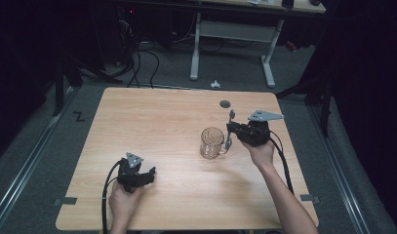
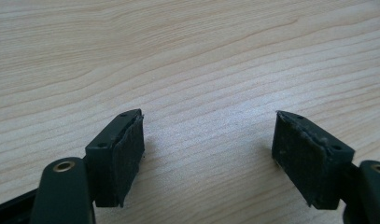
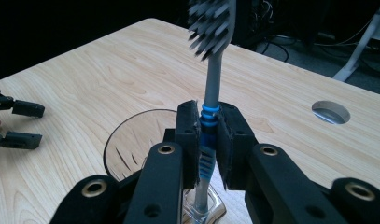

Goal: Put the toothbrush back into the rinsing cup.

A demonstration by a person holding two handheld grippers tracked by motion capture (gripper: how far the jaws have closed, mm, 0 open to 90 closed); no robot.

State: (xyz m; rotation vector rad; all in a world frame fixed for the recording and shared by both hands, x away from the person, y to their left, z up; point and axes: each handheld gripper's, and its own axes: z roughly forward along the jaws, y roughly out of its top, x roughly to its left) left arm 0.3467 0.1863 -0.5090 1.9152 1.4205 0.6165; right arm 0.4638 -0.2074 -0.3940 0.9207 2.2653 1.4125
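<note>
— What's over on the left of the pale wooden table (image 1: 152, 117)?

— The left black two-jaw gripper (image 1: 146, 176), held low near the front edge with its jaws spread apart and nothing between them. In the left gripper view its dark pads (image 2: 127, 156) hover over bare wood grain. Plenty of open tabletop lies around it.

— And moving right?

— A clear glass mug with a handle (image 1: 211, 142) stands upright, right of the table's middle. Just beside it, the right black gripper (image 1: 230, 130) is clenched on a grey toothbrush with blue grip bands (image 3: 210, 100), held upright, bristles on top. The brush's lower end sits by the mug's handle side; whether it touches the glass, I cannot tell.

— Anything crowding that side?

— A round cable hole (image 1: 225, 103) in the tabletop behind the mug, towards the far edge. The right edge of the table is near the gripper.

— Any writing?

— None I can read.
</note>
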